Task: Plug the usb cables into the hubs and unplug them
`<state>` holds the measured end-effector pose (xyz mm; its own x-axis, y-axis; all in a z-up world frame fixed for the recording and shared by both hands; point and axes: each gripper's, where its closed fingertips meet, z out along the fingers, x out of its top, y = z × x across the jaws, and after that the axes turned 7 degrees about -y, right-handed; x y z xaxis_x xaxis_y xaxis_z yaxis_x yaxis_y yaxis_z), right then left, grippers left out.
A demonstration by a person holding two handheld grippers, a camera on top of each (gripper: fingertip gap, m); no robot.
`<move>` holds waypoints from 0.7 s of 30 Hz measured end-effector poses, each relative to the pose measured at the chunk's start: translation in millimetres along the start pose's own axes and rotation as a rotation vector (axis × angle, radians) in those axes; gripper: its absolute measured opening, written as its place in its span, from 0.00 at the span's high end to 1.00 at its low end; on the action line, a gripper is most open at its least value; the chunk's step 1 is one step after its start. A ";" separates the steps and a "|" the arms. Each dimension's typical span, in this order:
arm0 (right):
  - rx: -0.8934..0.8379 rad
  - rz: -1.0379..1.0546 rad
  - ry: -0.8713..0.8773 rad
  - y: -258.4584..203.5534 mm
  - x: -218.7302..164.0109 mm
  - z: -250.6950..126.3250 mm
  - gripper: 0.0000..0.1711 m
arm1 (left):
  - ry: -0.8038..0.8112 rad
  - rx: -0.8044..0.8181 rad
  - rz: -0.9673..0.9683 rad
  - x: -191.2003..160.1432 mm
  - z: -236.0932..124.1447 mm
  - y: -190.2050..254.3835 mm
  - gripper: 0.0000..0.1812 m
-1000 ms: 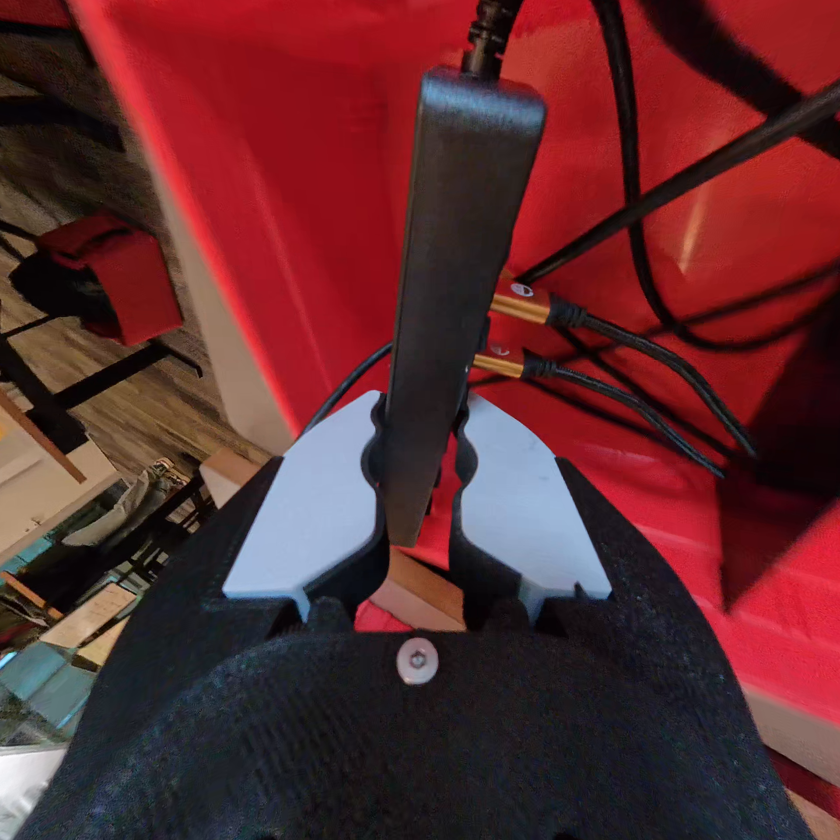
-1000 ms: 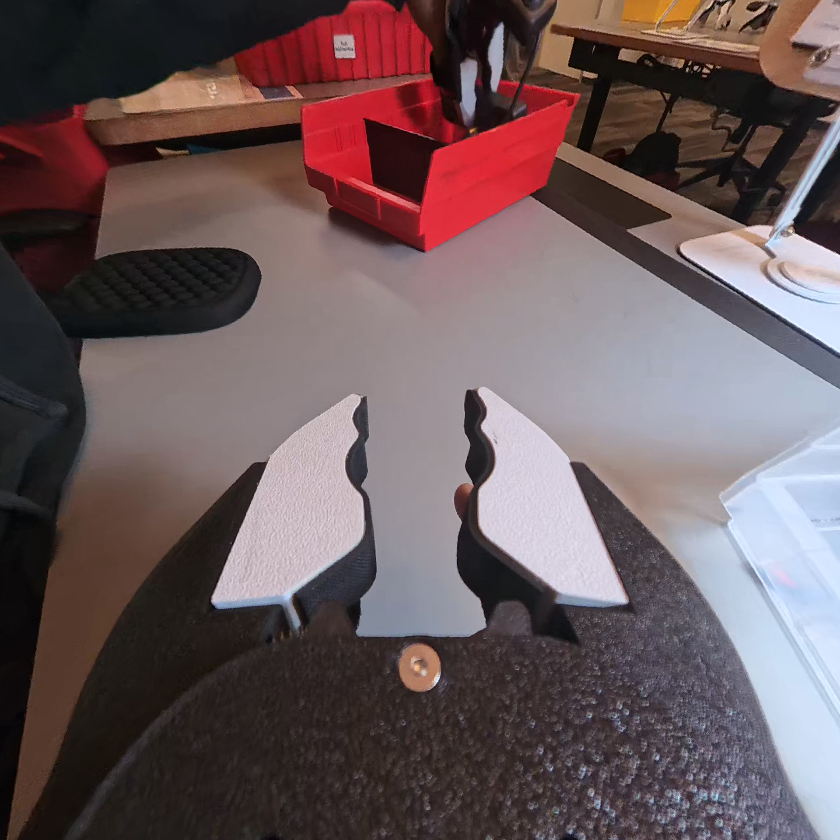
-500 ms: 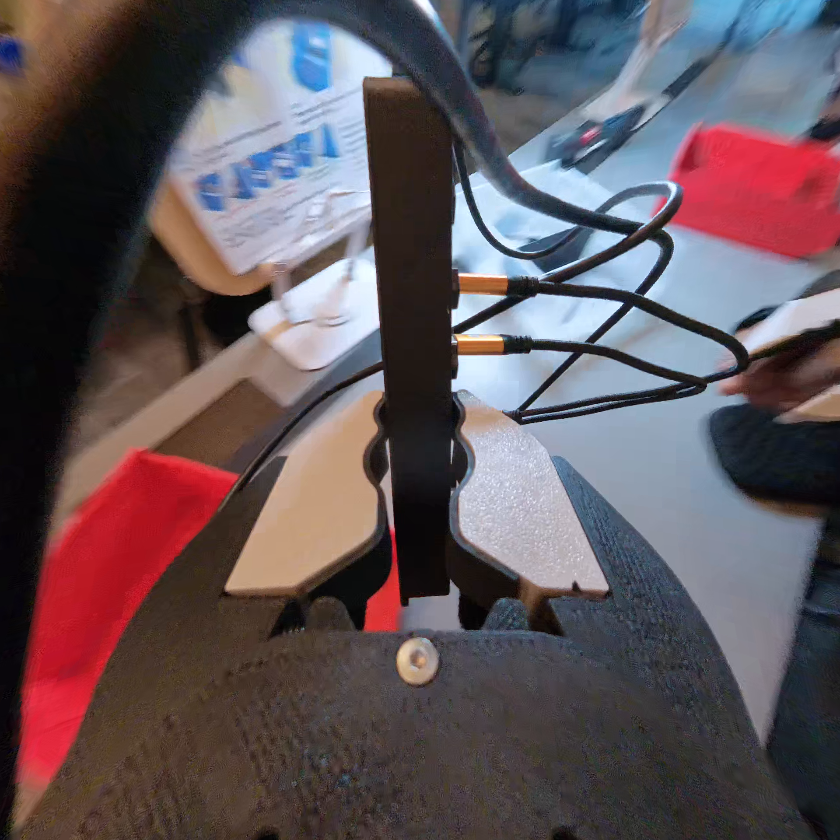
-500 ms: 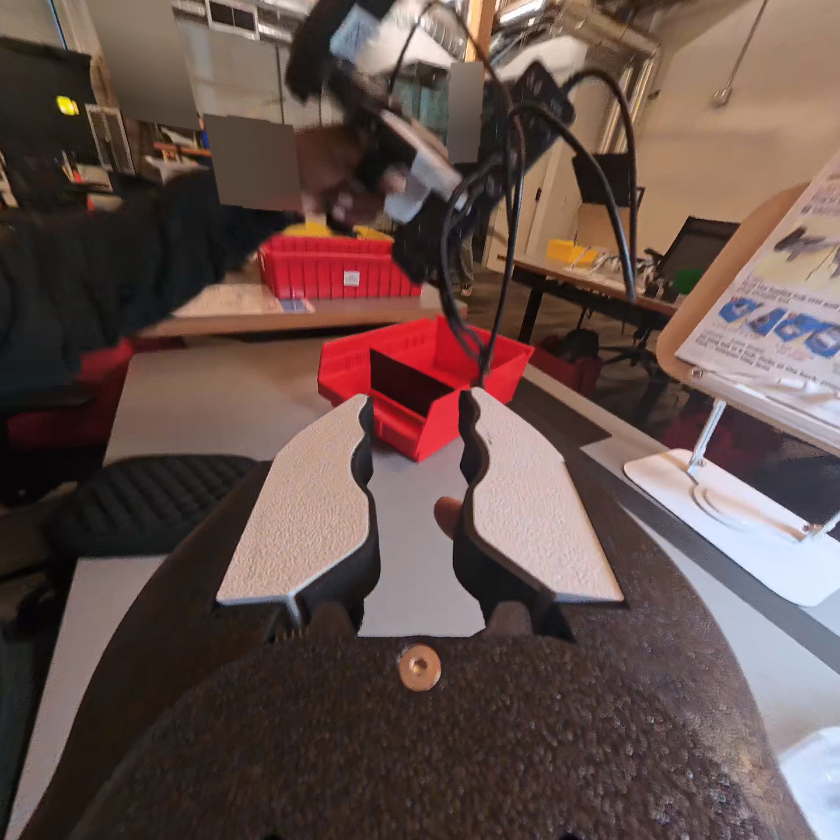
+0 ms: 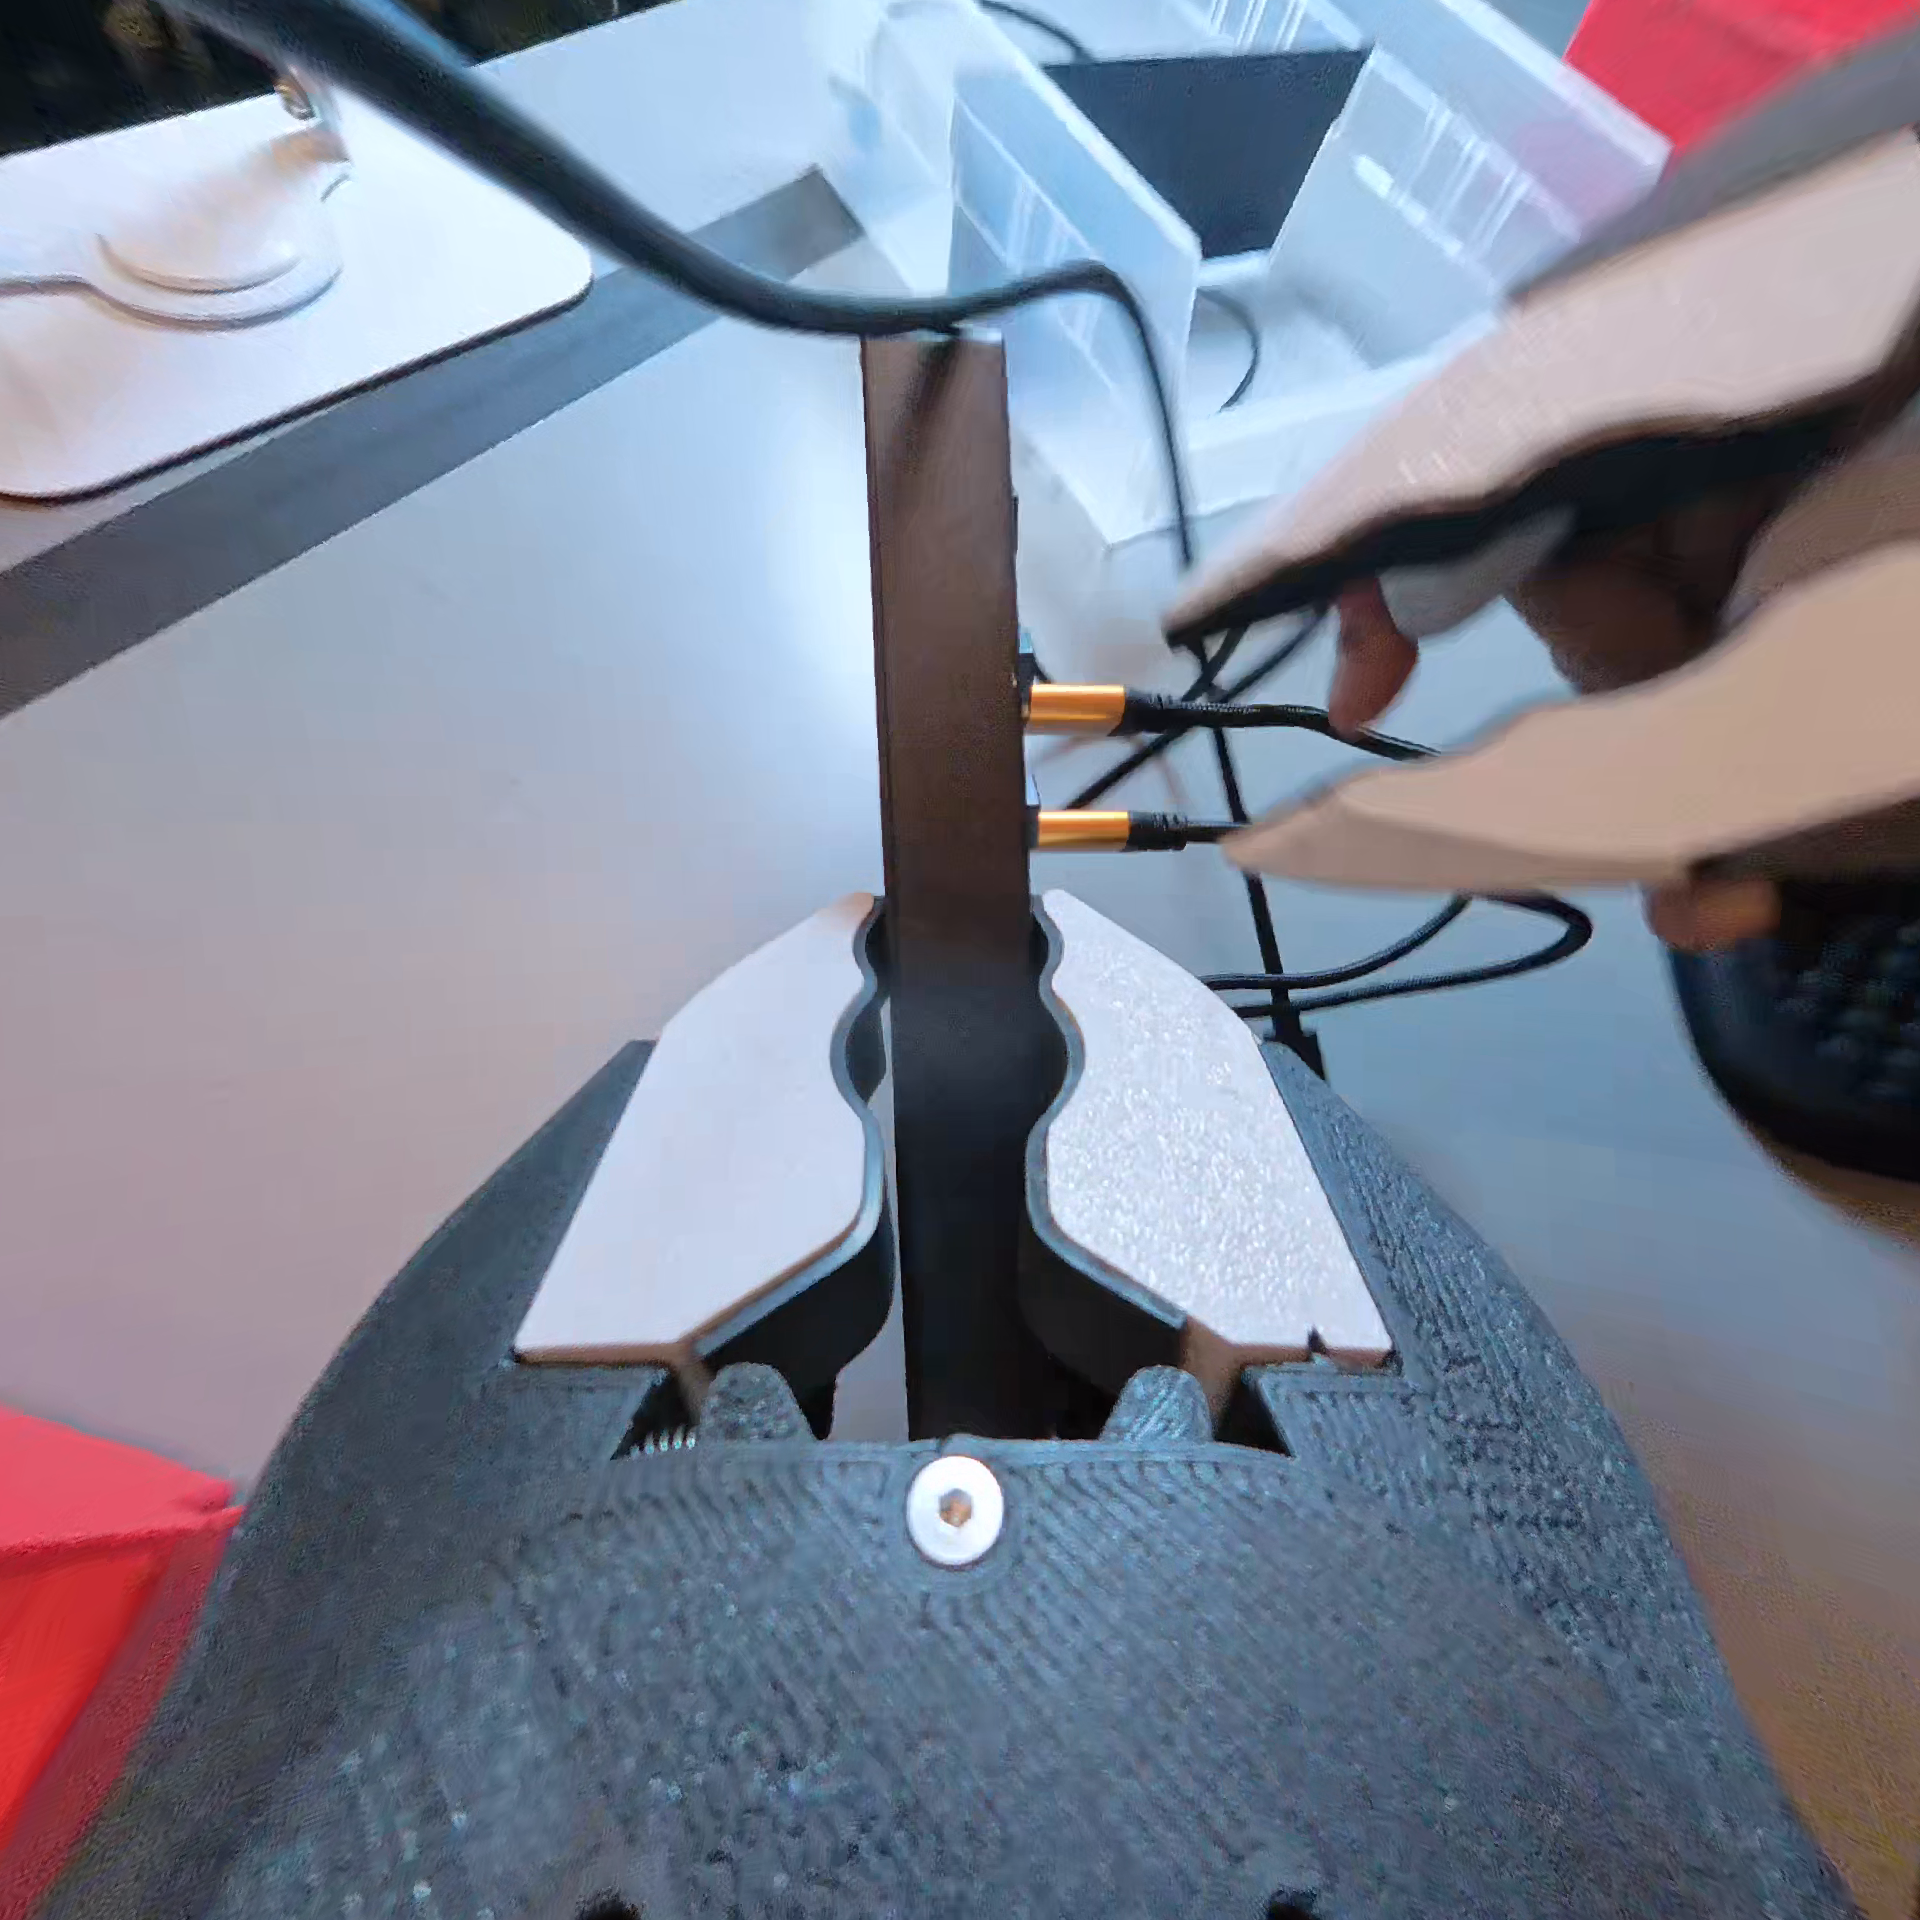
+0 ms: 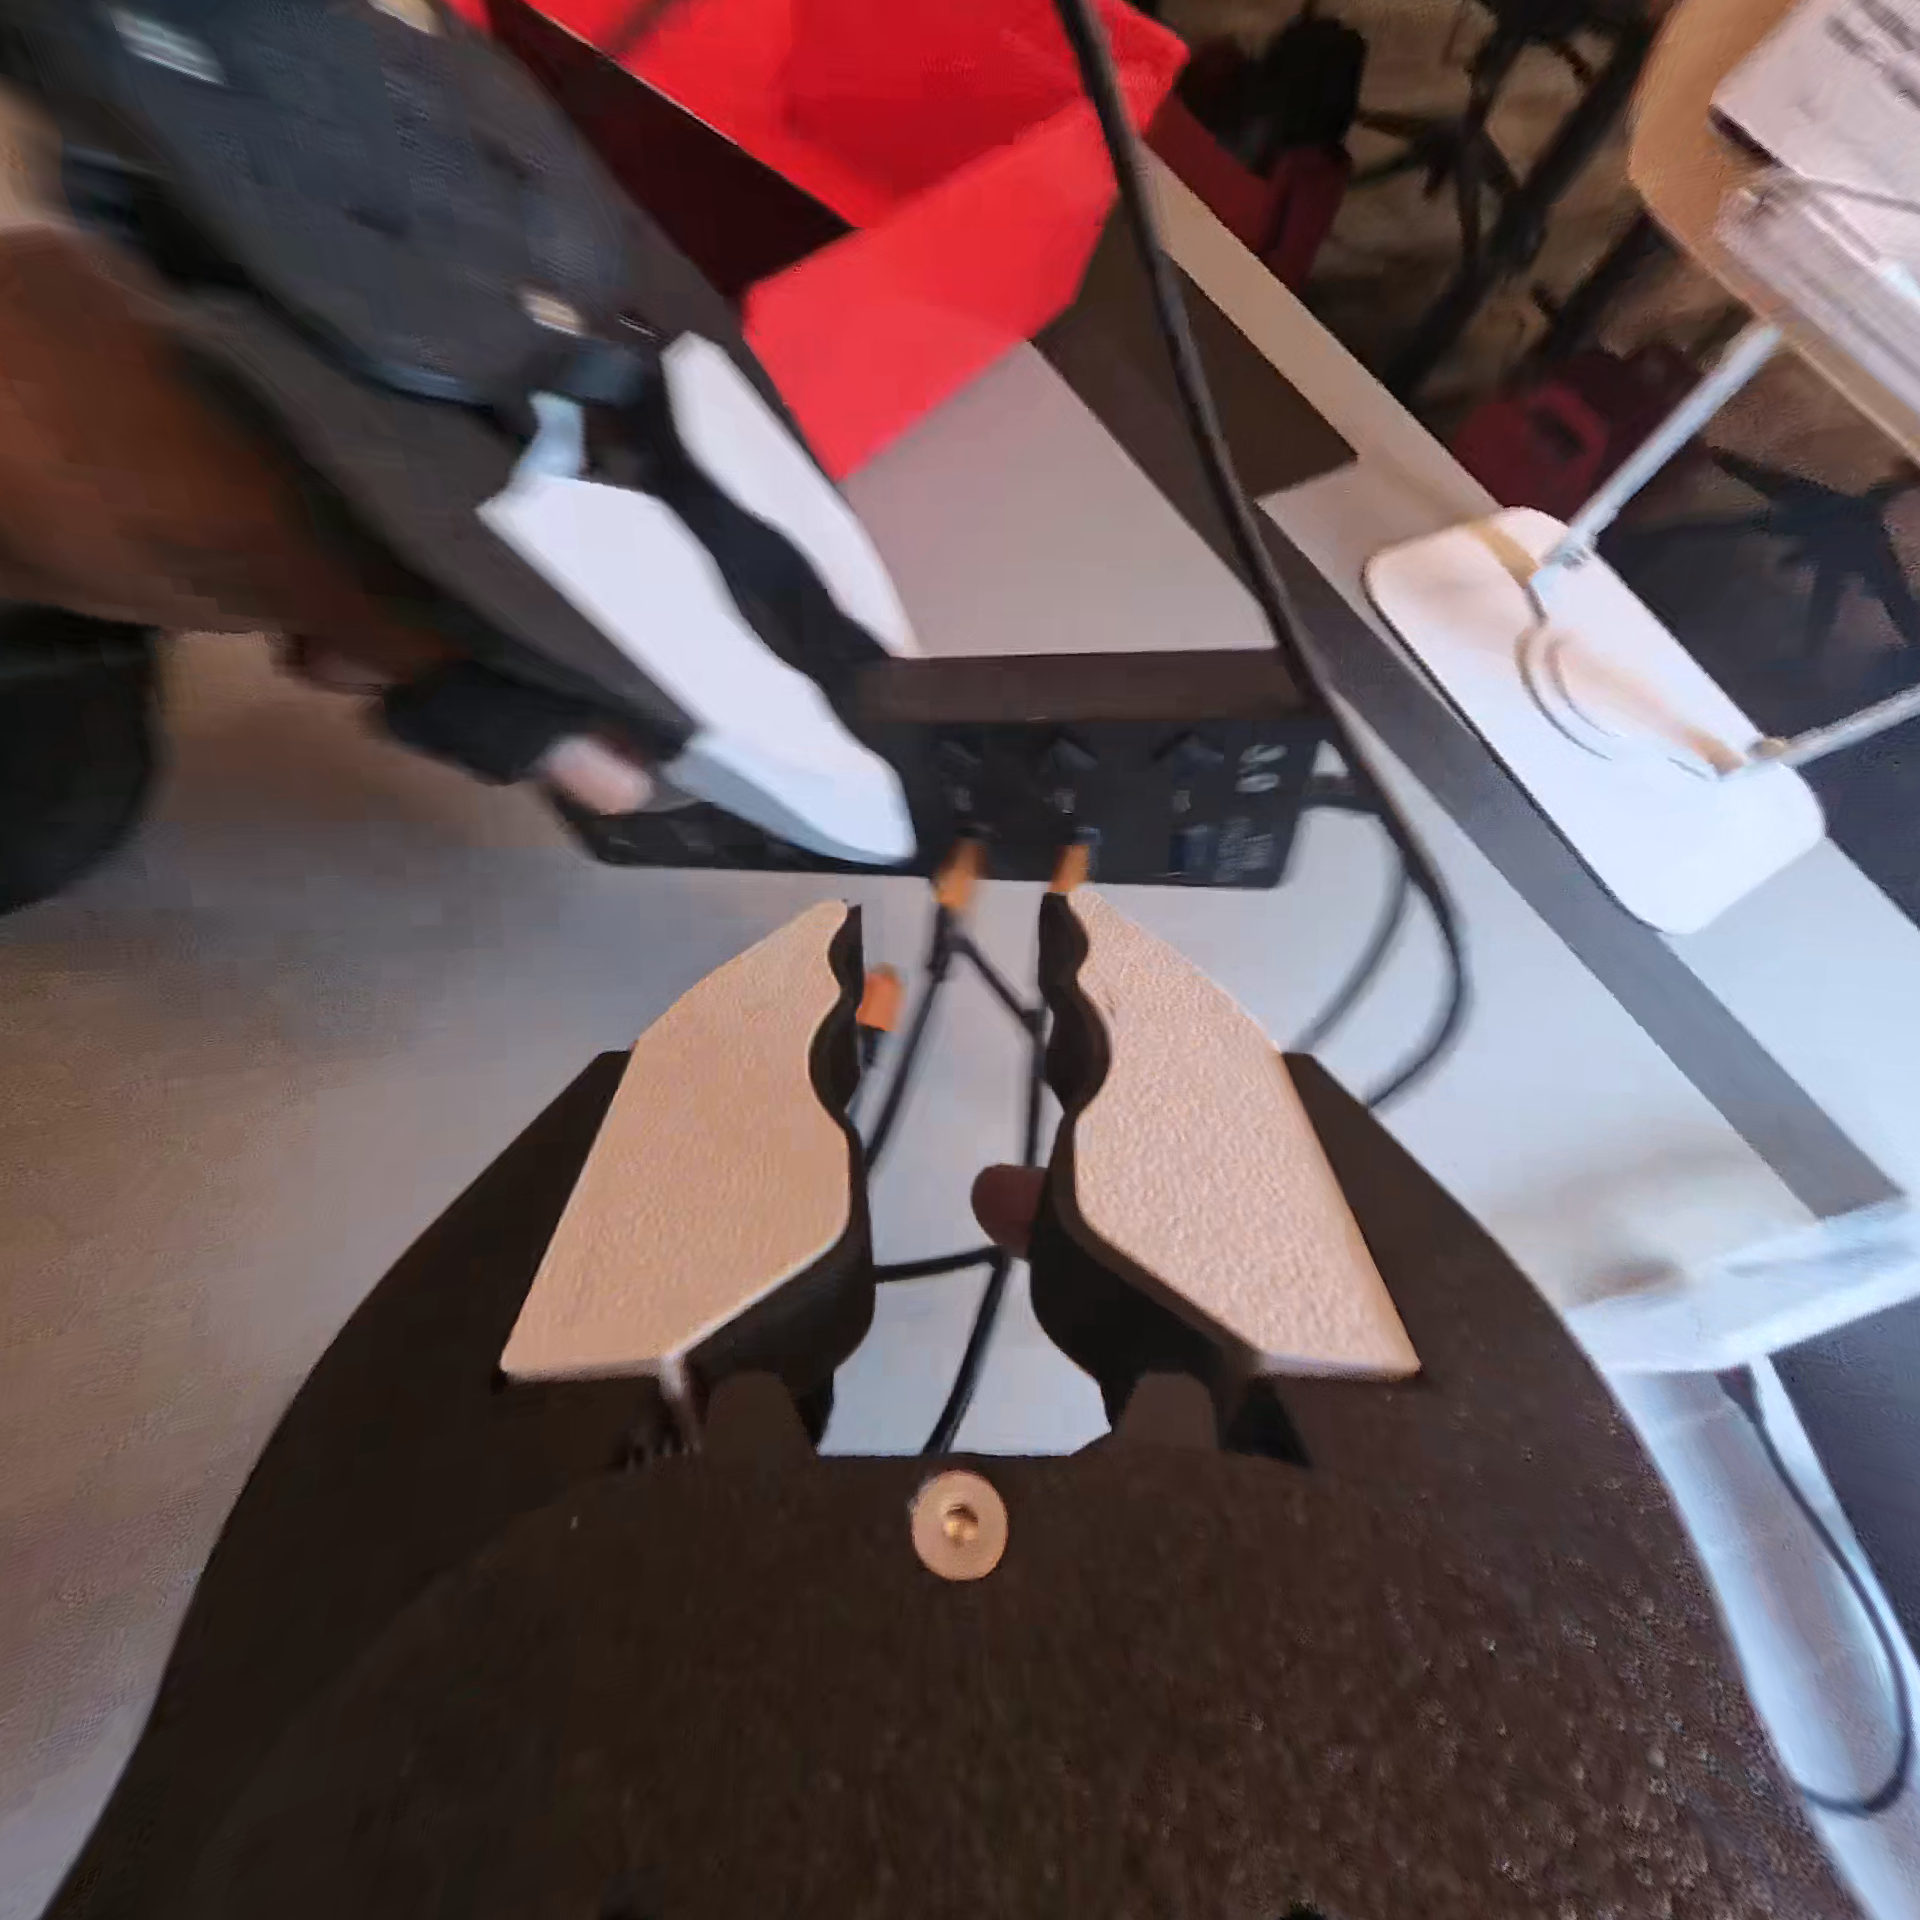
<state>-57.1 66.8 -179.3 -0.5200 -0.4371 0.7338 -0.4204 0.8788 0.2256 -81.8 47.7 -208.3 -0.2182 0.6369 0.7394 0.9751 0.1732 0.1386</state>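
Your left gripper (image 5: 956, 997) is clamped on one flat black rectangular USB hub (image 5: 940, 623), held edge-up above the grey table (image 5: 416, 831), with two gold-sleeved USB plugs (image 5: 1075, 707) on black braided cables seated side by side in its ports. Your right gripper (image 6: 951, 940) stands with its two white fingers parted and nothing between them but cable behind, its tips just short of those two plugs, while a third orange-gold plug (image 6: 881, 1003) hangs loose beside its left finger. One red plastic bin (image 6: 935, 260) sits beyond the hub, and one clear plastic tray (image 5: 1195, 208) lies nearby.
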 end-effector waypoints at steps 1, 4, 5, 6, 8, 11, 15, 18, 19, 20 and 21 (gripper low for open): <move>-0.023 0.003 0.006 8.8 -3.4 3.8 0.81 | -0.011 0.025 0.038 -2.8 0.7 1.8 0.86; -0.009 -0.020 -0.006 16.5 -13.0 10.7 0.81 | 0.000 0.013 0.053 -2.3 -2.5 11.0 0.86; 0.007 -0.037 -0.005 12.8 -14.3 12.2 0.83 | 0.006 0.007 0.051 -0.7 -4.1 13.2 0.86; -0.008 -0.055 0.003 11.7 -13.8 13.0 0.85 | 0.001 0.015 0.050 -0.6 -5.1 13.5 0.86; -0.095 -0.127 0.014 14.0 -12.0 13.9 0.85 | -0.004 0.025 0.049 -1.5 -5.2 14.0 0.86; -0.184 -0.262 -0.007 12.7 -13.6 17.9 0.91 | -0.011 0.035 0.060 -4.4 -2.3 14.9 0.85; -0.245 -0.403 -0.030 9.5 -17.1 22.2 0.95 | -0.085 -0.032 0.122 -17.1 3.7 22.5 0.81; -0.260 -0.458 -0.013 3.7 -13.3 22.1 0.96 | -0.037 -0.063 0.142 -13.2 5.6 20.1 0.81; -0.289 -0.487 -0.018 3.9 -12.6 22.0 0.96 | -0.020 -0.067 0.125 -11.2 6.7 18.2 0.82; -0.322 -0.517 -0.022 5.1 -12.0 22.0 0.96 | -0.004 -0.069 0.124 -9.5 7.9 16.5 0.83; -0.349 -0.540 -0.019 6.5 -11.2 21.7 0.96 | 0.018 -0.065 0.119 -6.9 8.3 13.6 0.84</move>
<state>-70.1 73.2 -200.0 -0.3169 -0.8361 0.4479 -0.3614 0.5430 0.7580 -67.4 51.9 -217.0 -0.1007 0.6363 0.7649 0.9947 0.0482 0.0909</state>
